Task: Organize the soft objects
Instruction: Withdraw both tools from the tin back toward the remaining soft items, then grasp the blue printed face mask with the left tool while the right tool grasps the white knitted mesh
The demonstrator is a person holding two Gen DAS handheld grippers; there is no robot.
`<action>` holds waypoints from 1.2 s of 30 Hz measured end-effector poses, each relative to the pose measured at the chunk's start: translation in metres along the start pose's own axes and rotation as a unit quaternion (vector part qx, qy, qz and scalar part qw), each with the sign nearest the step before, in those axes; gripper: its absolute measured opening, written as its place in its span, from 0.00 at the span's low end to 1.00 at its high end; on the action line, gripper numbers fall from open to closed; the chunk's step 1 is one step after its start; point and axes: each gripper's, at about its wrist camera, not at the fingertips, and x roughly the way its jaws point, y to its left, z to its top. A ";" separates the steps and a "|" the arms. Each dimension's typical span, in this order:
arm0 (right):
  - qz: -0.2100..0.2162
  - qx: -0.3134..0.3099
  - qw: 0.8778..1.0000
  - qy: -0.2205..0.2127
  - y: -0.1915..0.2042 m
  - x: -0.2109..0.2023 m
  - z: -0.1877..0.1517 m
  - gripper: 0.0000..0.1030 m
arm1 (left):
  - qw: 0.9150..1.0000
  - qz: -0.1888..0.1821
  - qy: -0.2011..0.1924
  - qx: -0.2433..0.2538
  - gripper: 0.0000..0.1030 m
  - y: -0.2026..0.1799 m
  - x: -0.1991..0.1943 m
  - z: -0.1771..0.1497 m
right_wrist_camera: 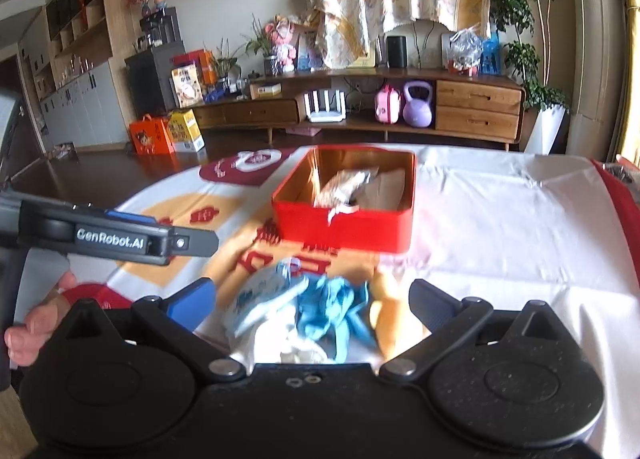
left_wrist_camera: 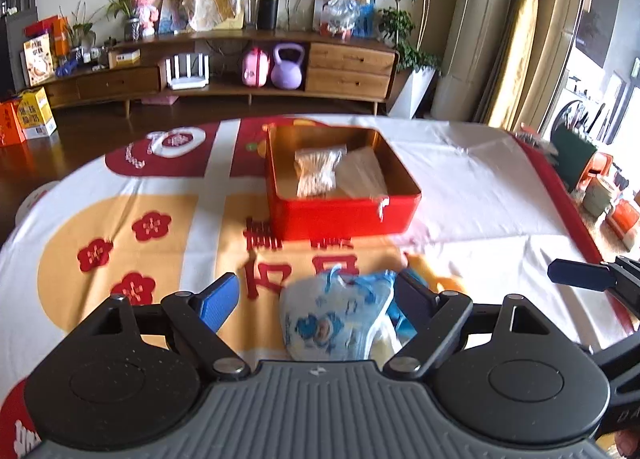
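One red tin [left_wrist_camera: 340,215]; two clear packets [left_wrist_camera: 318,171] inside; one blue-and-white soft bundle [left_wrist_camera: 336,319]; two grippers [left_wrist_camera: 316,299].

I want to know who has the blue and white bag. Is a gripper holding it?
No. Both hand-held grippers, left and right, are open around the bag, not gripping it.

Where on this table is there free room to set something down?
Free: the white cloth right of the red tin, and the flower-printed stretch left of it. Inside the tin, only its left part. Crowded: the near edge, where the blue-and-white bundle lies between both grippers.
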 end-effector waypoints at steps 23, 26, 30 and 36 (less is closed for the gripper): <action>0.012 -0.008 0.998 0.063 -0.004 0.030 -0.048 0.86 | 0.997 -0.016 0.075 -0.033 0.82 0.008 0.061 -0.048; 0.015 -0.009 0.998 0.068 -0.005 0.033 -0.048 0.83 | 0.997 -0.018 0.073 -0.028 0.82 0.006 0.065 -0.045; 0.017 -0.009 0.997 0.076 -0.007 0.040 -0.049 0.81 | 0.996 -0.019 0.080 -0.031 0.82 0.007 0.076 -0.040; 0.022 -0.006 0.996 0.087 -0.009 0.049 -0.052 0.78 | 0.994 -0.030 0.101 -0.041 0.82 0.013 0.095 -0.036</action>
